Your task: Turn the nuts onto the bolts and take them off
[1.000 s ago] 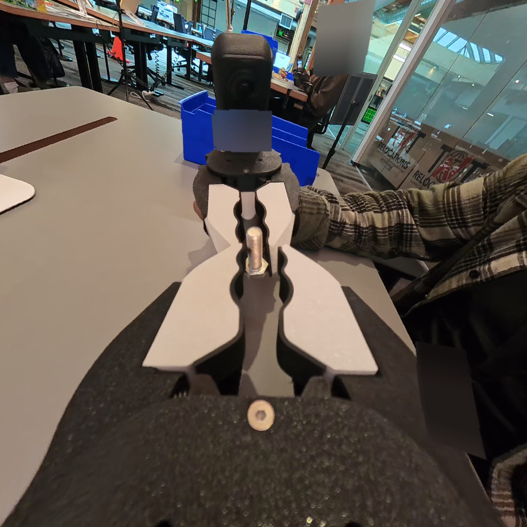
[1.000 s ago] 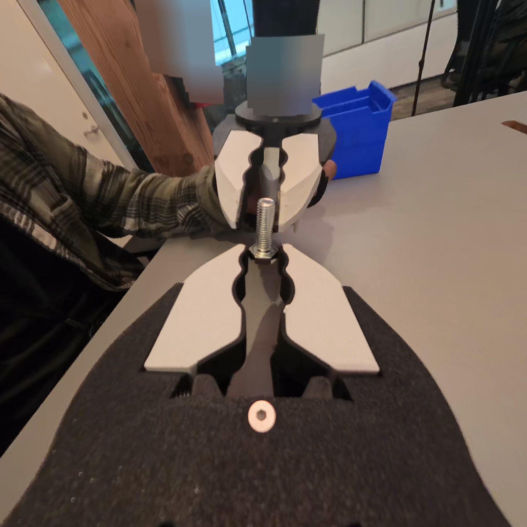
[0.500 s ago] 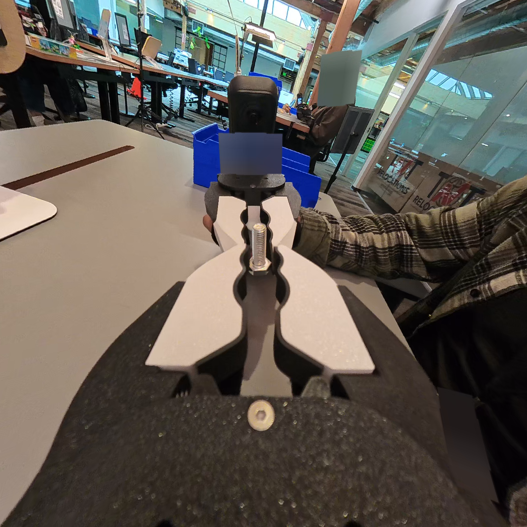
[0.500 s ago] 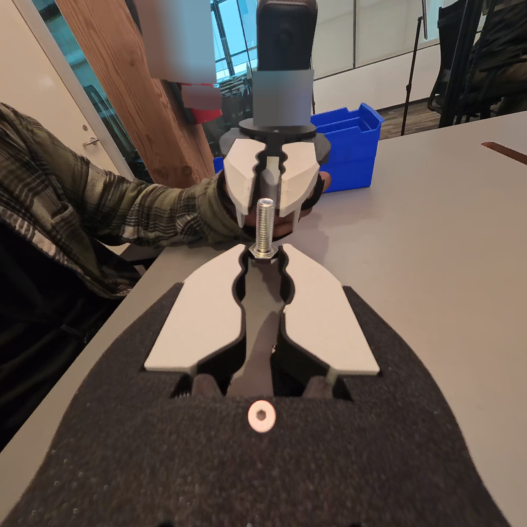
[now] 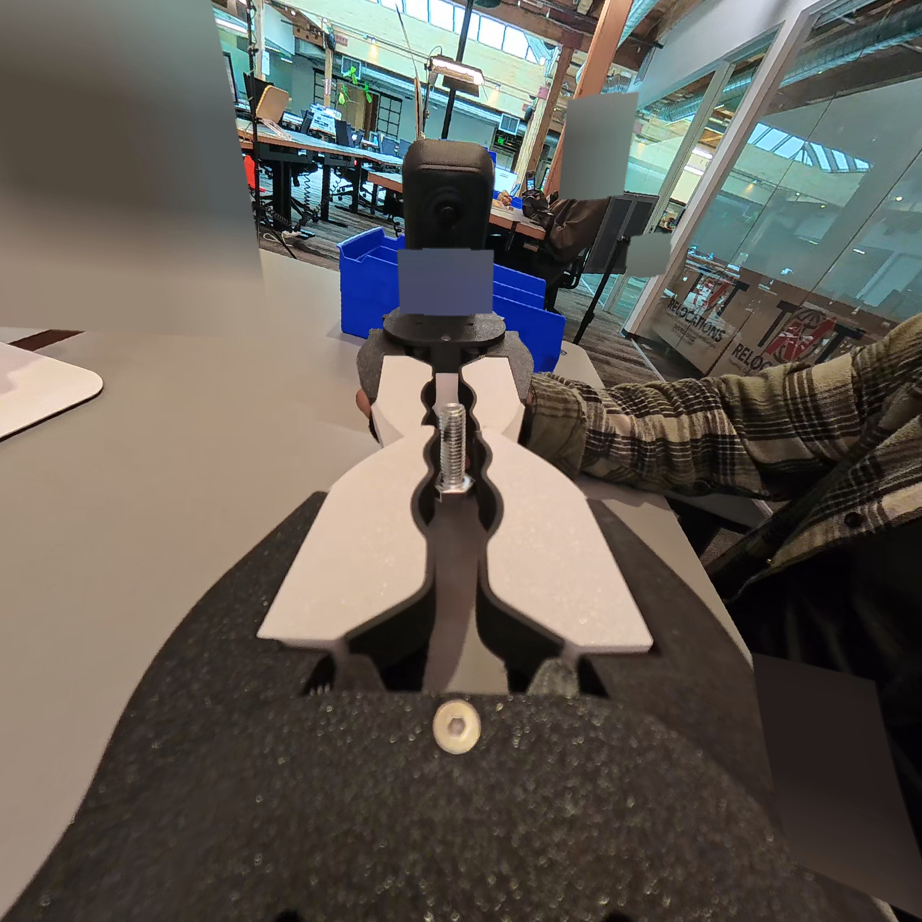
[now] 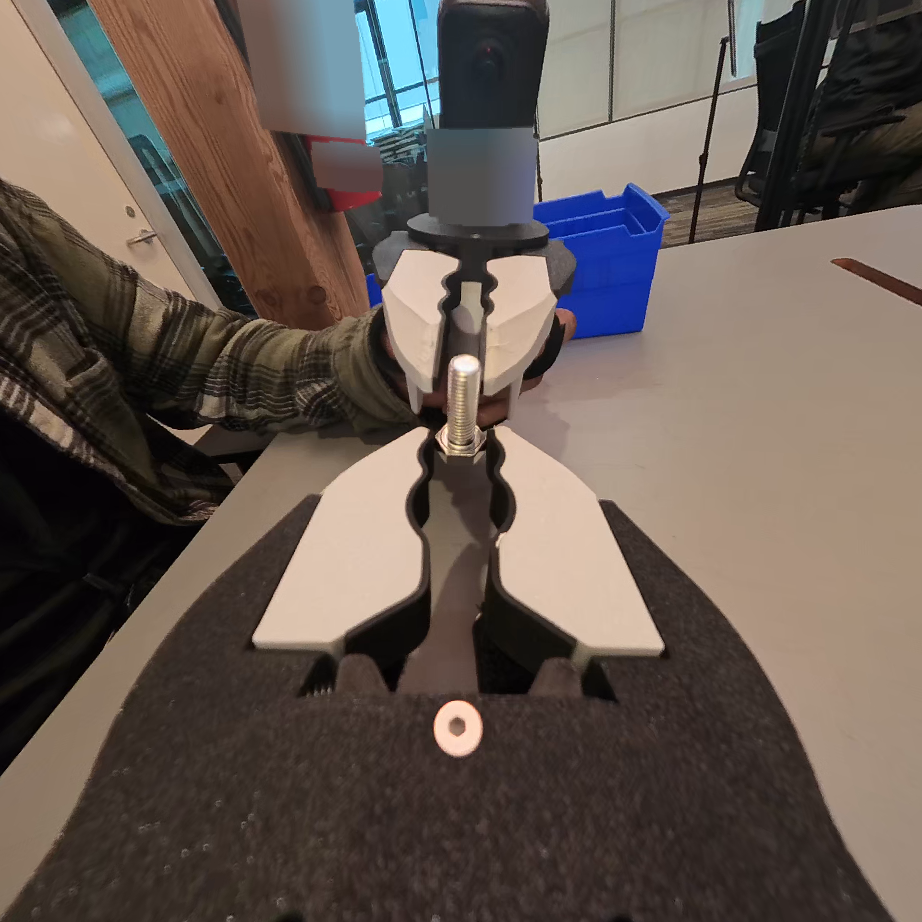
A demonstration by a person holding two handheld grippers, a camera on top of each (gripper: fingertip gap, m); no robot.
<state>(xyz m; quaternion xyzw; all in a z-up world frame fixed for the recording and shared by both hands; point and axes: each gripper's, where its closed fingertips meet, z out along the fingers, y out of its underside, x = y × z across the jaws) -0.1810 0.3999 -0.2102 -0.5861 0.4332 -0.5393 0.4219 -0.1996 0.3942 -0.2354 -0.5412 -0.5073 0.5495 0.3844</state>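
Observation:
A silver bolt (image 5: 451,439) stands upright between my two grippers, which face each other above the grey table (image 5: 199,449). My left gripper (image 5: 454,436) is shut around the bolt's lower end, where a hex piece (image 5: 454,488) sits in its jaws. In the right wrist view the bolt (image 6: 464,394) rises from a hex nut (image 6: 458,445). My right gripper (image 6: 458,434) is shut on that nut at its fingertips. The left gripper's fingers (image 6: 424,324) tilt down behind the bolt. The right gripper's fingers (image 5: 399,399) show just beyond the bolt. The bolt's head is hidden.
A blue bin (image 5: 524,319) stands at the table's far end, also in the right wrist view (image 6: 613,279). A white pad (image 5: 40,389) lies at the left. Plaid sleeves (image 5: 698,439) reach in from the table's near edge (image 6: 239,474).
The left gripper has tipped nose-down around the bolt, so its view shows more of the room. The bolt and nut stay between both sets of fingertips. The jaw openings look the same.

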